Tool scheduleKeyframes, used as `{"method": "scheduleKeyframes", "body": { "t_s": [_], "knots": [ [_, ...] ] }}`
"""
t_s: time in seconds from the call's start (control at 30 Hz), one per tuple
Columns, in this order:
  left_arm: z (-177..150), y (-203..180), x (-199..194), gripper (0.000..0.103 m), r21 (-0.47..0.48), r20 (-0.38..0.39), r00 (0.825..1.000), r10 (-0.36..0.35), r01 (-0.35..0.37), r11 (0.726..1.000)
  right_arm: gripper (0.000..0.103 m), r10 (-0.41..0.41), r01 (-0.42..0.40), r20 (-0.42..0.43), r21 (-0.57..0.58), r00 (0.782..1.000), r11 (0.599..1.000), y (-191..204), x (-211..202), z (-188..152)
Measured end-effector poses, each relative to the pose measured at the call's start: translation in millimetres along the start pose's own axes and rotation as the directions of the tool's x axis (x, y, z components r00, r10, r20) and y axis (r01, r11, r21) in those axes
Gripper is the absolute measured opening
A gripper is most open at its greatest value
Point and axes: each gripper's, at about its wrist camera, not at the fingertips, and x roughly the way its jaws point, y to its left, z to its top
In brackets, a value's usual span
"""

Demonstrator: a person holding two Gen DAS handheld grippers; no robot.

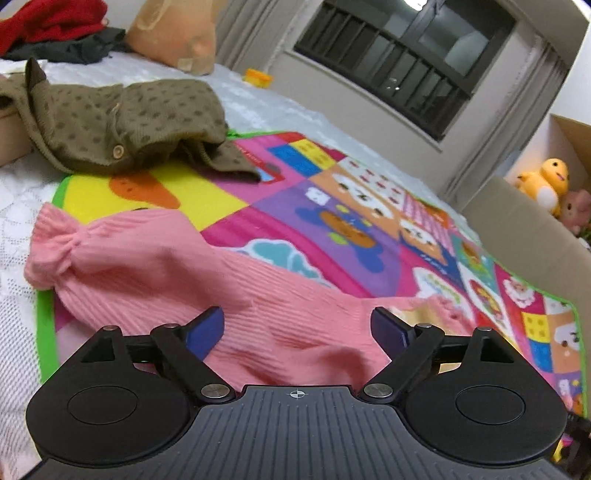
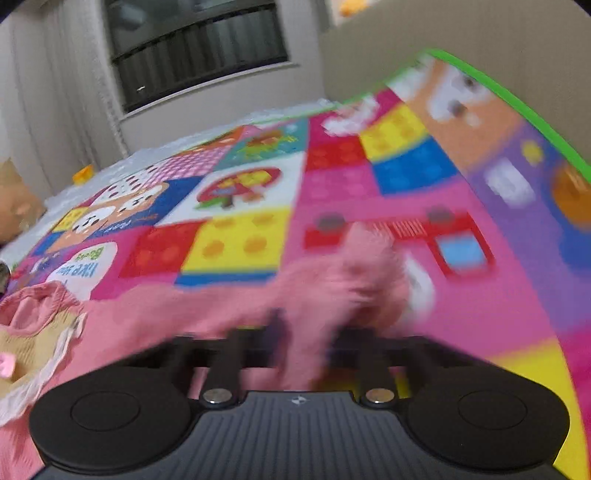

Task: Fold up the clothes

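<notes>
Pink ribbed knit: one sweater (image 1: 147,258), spread across the near part of a patchwork cartoon play mat (image 1: 332,192) with a green border, which lies on a white quilted bed (image 1: 14,206); one gathered cuff points toward the mat's left edge. Left gripper (image 1: 297,328): two blue-tipped fingers (image 1: 205,332) spread wide, hovering just above the pink knit with nothing between them. Right gripper (image 2: 306,332): heavily blurred; a bunched strip of the same pink sweater (image 2: 332,280) runs up between its fingers, which appear closed narrow on it. At the left edge of the right wrist view, the sweater's neckline shows a cream, lace-trimmed collar (image 2: 33,350). Surroundings, counted: one olive dotted knit cardigan (image 1: 122,122) with a wooden button, heaped on the far left corner of the mat; one red garment (image 1: 51,18) and one dark garment (image 1: 74,48) piled at the far end of the bed; one tan bag (image 1: 173,33) beside them; one small orange item (image 1: 258,77), too small to name; one barred dark window (image 1: 399,59); one cardboard box (image 1: 517,214) alongside the mat, holding one yellow plush toy (image 1: 546,181) and one pink plush toy (image 1: 578,210).
</notes>
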Motion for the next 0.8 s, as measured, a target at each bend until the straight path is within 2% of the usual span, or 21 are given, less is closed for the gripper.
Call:
{"method": "scheduleKeyframes", "body": {
  "t_s": [0.1,0.17,0.23,0.3,0.33,0.4,0.47,0.57,0.63,0.73,0.8],
  "knots": [
    [16.4,4.4,10.8,0.083,0.034,0.052,0.998,0.047,-0.048,0.998,0.005,-0.019,0.025,0.105,-0.055,0.994,0.998,9.0,10.8,35.3],
    [30.7,5.7,22.6,0.079,0.049,0.108,0.99,0.087,-0.093,0.995,0.005,-0.057,0.077,0.175,-0.11,0.983,0.991,15.0,19.3,57.2],
    [41.6,6.2,29.5,0.078,0.061,0.146,0.979,0.142,-0.152,0.986,0.007,-0.095,0.121,0.166,-0.151,0.981,0.981,13.6,28.0,59.8],
    [52.1,6.5,35.9,0.078,0.072,0.183,0.963,0.197,-0.213,0.974,0.027,-0.133,0.157,0.135,-0.188,0.982,0.97,9.9,36.5,56.9],
    [52.7,7.9,35.8,0.078,0.067,0.176,0.964,0.202,-0.217,0.974,0.036,-0.152,0.175,0.119,-0.207,0.981,0.963,8.0,40.8,55.4],
    [48.4,11.0,29.8,0.081,0.055,0.139,0.973,0.184,-0.193,0.98,0.041,-0.192,0.208,0.089,-0.245,0.977,0.947,4.3,49.3,52.4],
    [35.0,10.2,14.3,0.089,0.074,0.099,0.986,0.133,-0.141,0.987,0.056,-0.209,0.22,0.068,-0.277,0.976,0.935,0.4,48.1,44.9],
    [0.5,-0.4,-18.6,0.093,0.193,0.034,0.997,0.064,-0.069,0.979,0.06,-0.12,0.13,0.05,-0.339,0.992,0.932,-2.0,-2.9,9.7],
    [-29.6,-14.0,-43.8,0.094,0.303,-0.013,1.0,0.012,-0.007,0.953,0.064,-0.038,0.045,0.024,-0.405,0.999,0.913,0.7,-43.1,-16.9],
    [-73.2,-36.3,-77.4,0.095,0.447,-0.082,0.994,-0.076,0.105,0.889,0.069,0.115,-0.121,-0.043,-0.497,0.992,0.859,15.0,-103.4,-60.0],
    [-100.5,-50.8,-94.7,0.096,0.52,-0.126,0.985,-0.12,0.168,0.838,0.07,0.211,-0.229,-0.096,-0.522,0.973,0.822,25.8,-137.6,-86.4]
  ]
}}
